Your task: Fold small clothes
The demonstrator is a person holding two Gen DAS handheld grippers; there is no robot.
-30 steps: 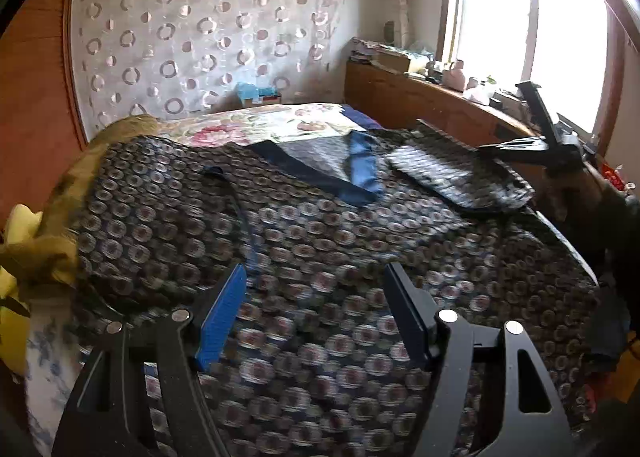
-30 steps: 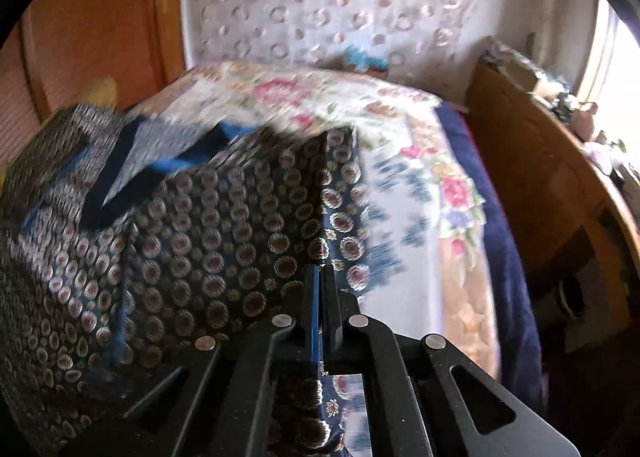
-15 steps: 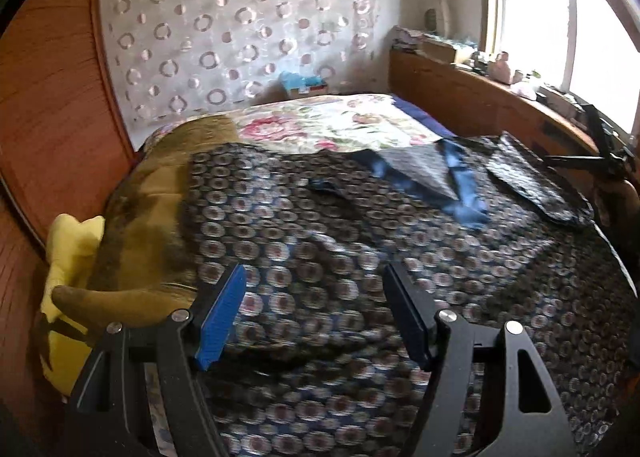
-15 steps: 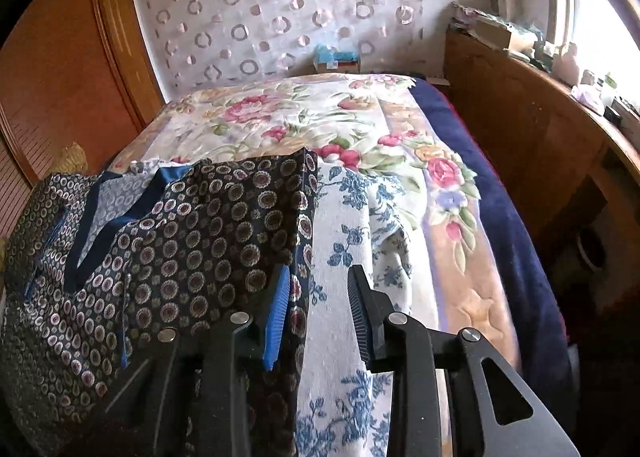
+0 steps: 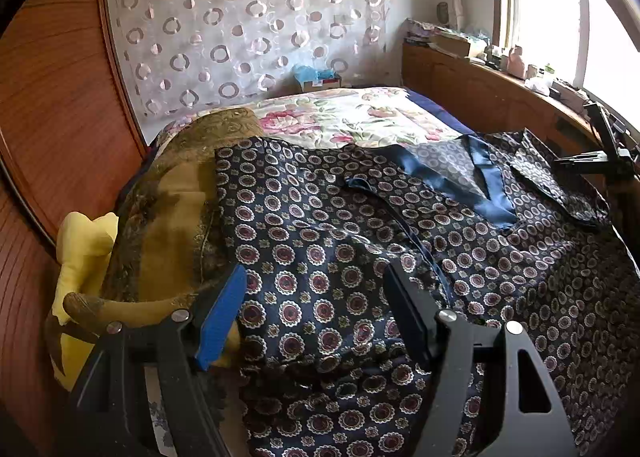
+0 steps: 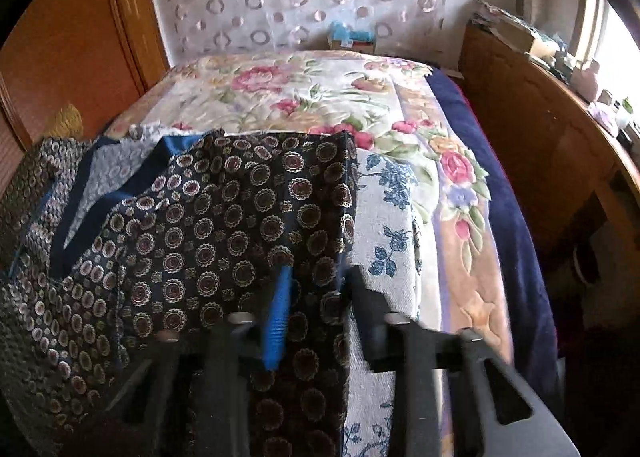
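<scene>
Your right tongs (image 6: pixel 320 297) let go, now closing again over the dotted shirt's (image 5: pixel 360 241) edge, while your left tongs (image 5: pixel 316 309) hang wide, holding nothing.

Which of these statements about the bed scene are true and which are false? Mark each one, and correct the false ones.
1. A patterned dark garment lies spread out on the bed. True.
2. The left tongs are clamped shut. False: they stand open over the garment.
3. The bedspread is plain white. False: it is printed with flowers.
4. A yellow cloth lies at the left edge of the left wrist view. True.
5. The garment's neckline is edged in red. False: it has blue trim.
</scene>
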